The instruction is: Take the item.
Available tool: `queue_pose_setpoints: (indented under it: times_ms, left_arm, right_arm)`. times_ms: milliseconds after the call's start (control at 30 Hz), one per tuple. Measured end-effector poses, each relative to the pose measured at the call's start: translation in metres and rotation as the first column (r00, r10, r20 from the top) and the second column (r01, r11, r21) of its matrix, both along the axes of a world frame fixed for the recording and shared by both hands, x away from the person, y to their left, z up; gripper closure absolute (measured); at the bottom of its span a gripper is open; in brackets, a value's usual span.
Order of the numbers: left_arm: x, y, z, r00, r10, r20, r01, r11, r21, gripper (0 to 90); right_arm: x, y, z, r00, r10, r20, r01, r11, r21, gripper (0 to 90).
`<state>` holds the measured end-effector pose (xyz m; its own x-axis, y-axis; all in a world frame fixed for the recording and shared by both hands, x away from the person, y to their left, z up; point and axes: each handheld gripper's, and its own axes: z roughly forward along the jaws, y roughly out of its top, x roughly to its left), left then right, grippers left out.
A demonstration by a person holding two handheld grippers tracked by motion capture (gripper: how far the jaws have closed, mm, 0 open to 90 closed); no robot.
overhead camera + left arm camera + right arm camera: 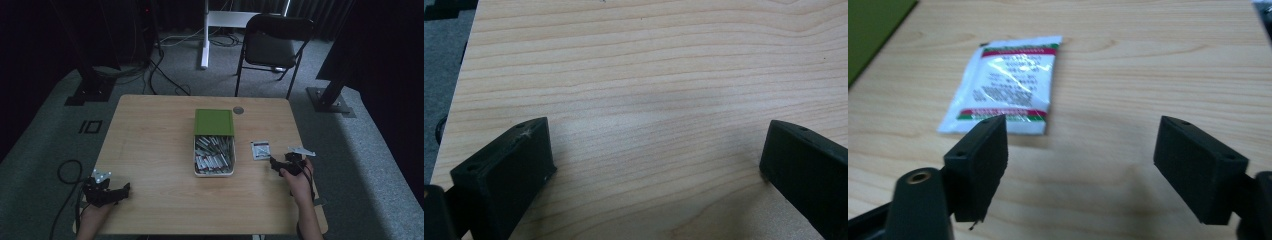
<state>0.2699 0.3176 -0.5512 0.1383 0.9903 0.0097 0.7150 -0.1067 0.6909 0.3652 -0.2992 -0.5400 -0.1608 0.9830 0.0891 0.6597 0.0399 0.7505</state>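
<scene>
A white sachet (pixel 1004 80) is lined up before the wide-open, empty right gripper (pixel 1080 155), seemingly for pickup, while the left gripper (pixel 656 165) is held open and empty over bare bench (pixel 649 65).

A light wooden table (pixel 150 150) carries an open green-lidded box (pixel 214 142) of packets and a white sachet (pixel 260 149) beside it.

High view dim, dark surround; gripper views brighter; sachet (pixel 1003 85) glare, blurred.
</scene>
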Motion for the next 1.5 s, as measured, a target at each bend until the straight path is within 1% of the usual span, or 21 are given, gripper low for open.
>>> queue_pose_setpoints:
  times_ms: [67,167,300,367,400,433,533,633,733,833,1033,1067,1100,1133,1167,1200,1233,1300,1500]
  left_arm:
    - [0.000,0.000,0.000,1.0000,0.000,0.000,0.000,1.0000,0.001,1.4]
    - [0.000,0.000,0.000,1.0000,0.000,0.000,0.000,1.0000,0.001,1.4]
    - [0.000,0.000,0.000,1.0000,0.000,0.000,0.000,1.0000,0.001,1.5]
    - [0.000,0.000,0.000,1.0000,0.000,0.000,0.000,1.0000,0.001,1.5]
    - [0.000,0.000,0.000,1.0000,0.000,0.000,0.000,1.0000,0.001,1.5]
    - [0.000,0.000,0.000,1.0000,0.000,0.000,0.000,1.0000,0.001,1.5]
    - [0.000,0.000,0.000,1.0000,0.000,-0.001,0.000,1.0000,0.001,1.5]
    - [0.000,0.000,0.000,1.0000,0.000,-0.001,0.000,1.0000,0.001,1.5]
    - [0.000,0.000,0.000,1.0000,-0.001,-0.002,0.001,1.0000,0.002,1.5]
    - [0.000,0.000,0.000,1.0000,-0.001,-0.002,0.001,1.0000,0.002,1.5]
    - [0.000,0.000,0.000,1.0000,-0.002,0.000,0.002,1.0000,0.002,1.5]
    - [0.000,0.000,0.000,1.0000,-0.001,0.000,0.001,1.0000,0.002,1.4]
    - [0.000,0.000,0.000,1.0000,-0.001,-0.001,0.001,1.0000,0.002,1.5]
    - [0.000,0.000,0.000,1.0000,-0.001,0.000,0.001,1.0000,0.002,1.5]
    - [0.000,0.000,0.000,1.0000,-0.002,0.000,0.002,1.0000,0.002,1.5]
    - [0.000,0.000,0.000,1.0000,-0.001,0.000,0.001,1.0000,0.002,1.4]
    - [0.000,0.000,0.000,1.0000,-0.002,-0.001,0.002,1.0000,0.002,1.5]
    - [0.000,0.000,0.000,1.0000,-0.001,0.000,0.001,1.0000,0.002,1.5]
    - [0.000,0.000,0.000,1.0000,-0.003,-0.002,0.003,1.0000,0.003,1.4]
  right_arm:
    - [-0.006,-0.002,-0.001,0.9999,-0.011,0.008,0.011,1.000,-0.017,19.5]
    - [-0.014,-0.004,-0.001,0.9993,-0.032,0.020,0.032,0.999,-0.028,18.8]
    - [-0.026,-0.007,0.000,0.9984,-0.051,0.024,0.052,0.998,-0.022,18.2]
    - [-0.029,-0.008,0.000,0.9982,-0.054,0.025,0.055,0.998,-0.013,18.2]
    - [-0.035,-0.010,0.000,0.9971,-0.072,0.024,0.072,0.997,-0.007,18.2]
    - [-0.037,-0.010,0.000,0.9961,-0.083,0.030,0.083,0.997,-0.004,18.2]
    - [-0.043,-0.011,-0.002,0.9946,-0.097,0.035,0.098,0.995,-0.012,17.8]
    - [-0.049,-0.011,-0.004,0.9932,-0.113,0.030,0.113,0.993,-0.027,17.1]
    - [-0.053,-0.012,-0.006,0.9896,-0.142,0.021,0.143,0.989,-0.025,17.1]
    - [-0.059,-0.013,-0.008,0.9885,-0.150,0.019,0.151,0.988,-0.030,17.1]
    - [-0.070,-0.014,-0.015,0.9839,-0.179,-0.003,0.179,0.983,-0.051,17.2]
    - [-0.071,-0.014,-0.016,0.9833,-0.182,-0.012,0.181,0.982,-0.049,17.1]
    - [-0.073,-0.015,-0.016,0.9827,-0.185,-0.014,0.184,0.982,-0.050,17.1]
    - [-0.075,-0.015,-0.016,0.9813,-0.192,-0.007,0.192,0.980,-0.058,17.1]
    - [-0.077,-0.015,-0.016,0.9809,-0.195,-0.003,0.194,0.979,-0.068,17.1]
    - [-0.079,-0.014,-0.016,0.9813,-0.192,-0.008,0.191,0.979,-0.073,17.1]
    - [-0.080,-0.014,-0.017,0.9818,-0.189,-0.019,0.187,0.980,-0.072,17.1]
    - [-0.081,-0.013,-0.017,0.9822,-0.187,-0.020,0.185,0.980,-0.074,17.1]
    - [-0.080,-0.013,-0.017,0.9810,-0.192,-0.028,0.189,0.979,-0.075,13.5]
